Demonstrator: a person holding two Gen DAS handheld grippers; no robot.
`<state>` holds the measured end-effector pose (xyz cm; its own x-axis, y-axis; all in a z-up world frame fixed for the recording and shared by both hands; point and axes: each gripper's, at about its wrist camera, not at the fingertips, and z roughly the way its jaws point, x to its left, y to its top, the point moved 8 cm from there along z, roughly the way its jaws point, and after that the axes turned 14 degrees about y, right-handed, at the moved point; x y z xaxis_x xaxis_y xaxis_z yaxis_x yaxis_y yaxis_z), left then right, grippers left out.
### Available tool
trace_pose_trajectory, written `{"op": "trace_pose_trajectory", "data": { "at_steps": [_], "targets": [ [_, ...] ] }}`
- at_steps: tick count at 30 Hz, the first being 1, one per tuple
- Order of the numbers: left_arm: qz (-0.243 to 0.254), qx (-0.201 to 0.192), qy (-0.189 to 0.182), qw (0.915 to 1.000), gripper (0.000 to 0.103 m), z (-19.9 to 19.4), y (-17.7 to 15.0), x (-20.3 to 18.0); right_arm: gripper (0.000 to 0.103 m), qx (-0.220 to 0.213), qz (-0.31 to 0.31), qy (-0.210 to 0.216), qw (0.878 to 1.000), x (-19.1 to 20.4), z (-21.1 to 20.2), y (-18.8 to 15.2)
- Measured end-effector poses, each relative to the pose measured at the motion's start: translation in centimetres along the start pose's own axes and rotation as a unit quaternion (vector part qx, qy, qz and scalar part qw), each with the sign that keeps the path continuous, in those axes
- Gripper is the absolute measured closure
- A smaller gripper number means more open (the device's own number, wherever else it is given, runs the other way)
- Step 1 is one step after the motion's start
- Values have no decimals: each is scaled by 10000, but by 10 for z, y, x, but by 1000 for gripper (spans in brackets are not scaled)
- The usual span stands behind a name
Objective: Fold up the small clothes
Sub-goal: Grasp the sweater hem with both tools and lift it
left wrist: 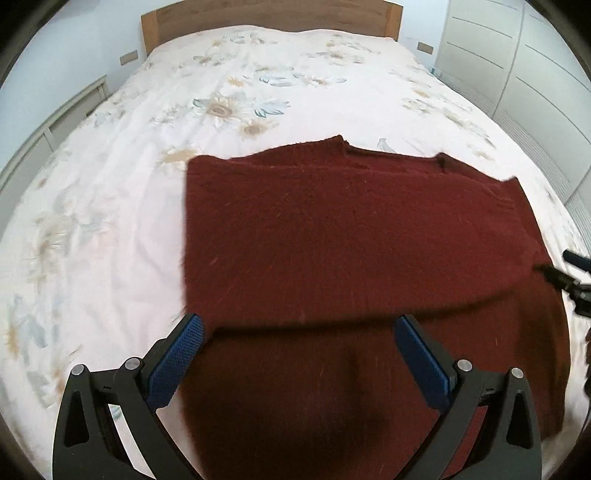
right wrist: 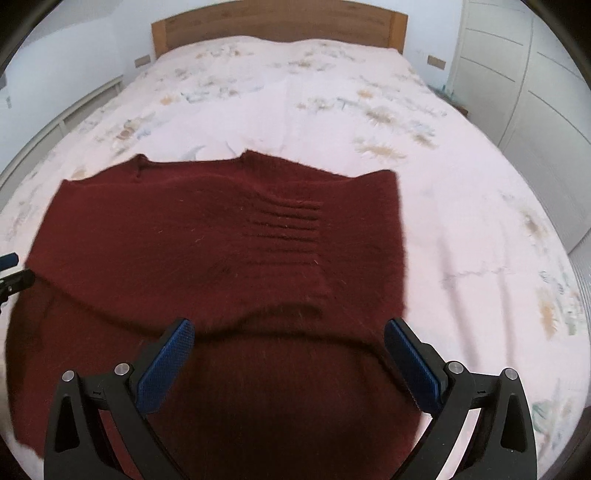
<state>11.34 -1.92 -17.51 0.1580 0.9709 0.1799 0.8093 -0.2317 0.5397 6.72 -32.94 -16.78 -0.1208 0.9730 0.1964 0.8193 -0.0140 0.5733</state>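
Both grippers hang over the near part of a dark red knitted sweater (left wrist: 332, 229) spread on the bed (left wrist: 110, 221); the left gripper (left wrist: 299, 328) has its blue-padded jaws spread wide, with nothing between them, above the sweater's near left portion; the right gripper (right wrist: 288, 330) is equally wide and empty, above the near right portion. In the left wrist view the right gripper's tips show at the sweater's right edge; in the right wrist view the left gripper's tips show at its left edge. The sweater lies folded across itself, an upper layer ending in a soft edge just ahead of the fingertips; a ribbed patch (right wrist: 284, 229) shows on that layer. Floral bedding covers the bed, a wooden headboard (right wrist: 277, 22) stands at its far end, and white wardrobe doors (left wrist: 517, 62) rise to the right.
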Motion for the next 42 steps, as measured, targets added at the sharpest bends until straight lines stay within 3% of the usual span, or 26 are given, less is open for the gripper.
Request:
{"op": "trace_pose_trajectory", "data": {
  "at_steps": [9,19,24,26,31,33,35,36,37,42],
  "targets": [
    [-38,548,-50,9985,1,-36,-76,7,0,182,649,-102,9977,-20,-50,-81],
    [-40,1418,-13,9899,1,-25,-164,10,1,993,1144,-29,9885,-25,-42,-163],
    [156,1409,-49,9899,3,-30,-173,-3,1,1263,1117,-67,9857,-19,-36,-184],
    [224,1435,-115,9893,12,-31,-173,-9,6,1309,1094,-74,9853,-16,-37,-184],
    [427,1425,-323,9883,46,-43,-175,-25,38,1490,1178,90,9818,-8,-38,-189],
    [472,1415,-468,9877,73,-47,-174,-32,51,1580,1171,186,9803,-4,-40,-190],
    [465,1404,-612,9871,93,-53,-172,-34,74,1597,1172,241,9799,-4,-45,-187],
    [437,1412,-714,9864,94,-56,-170,-36,88,1563,1214,344,9796,-4,-47,-185],
    [443,1377,-734,9868,94,-62,-169,-34,91,1504,1268,456,9794,-5,-51,-181],
    [420,977,-873,9905,95,-90,-134,-31,92,1073,1248,777,9833,-5,-76,-148]
  ]
}}
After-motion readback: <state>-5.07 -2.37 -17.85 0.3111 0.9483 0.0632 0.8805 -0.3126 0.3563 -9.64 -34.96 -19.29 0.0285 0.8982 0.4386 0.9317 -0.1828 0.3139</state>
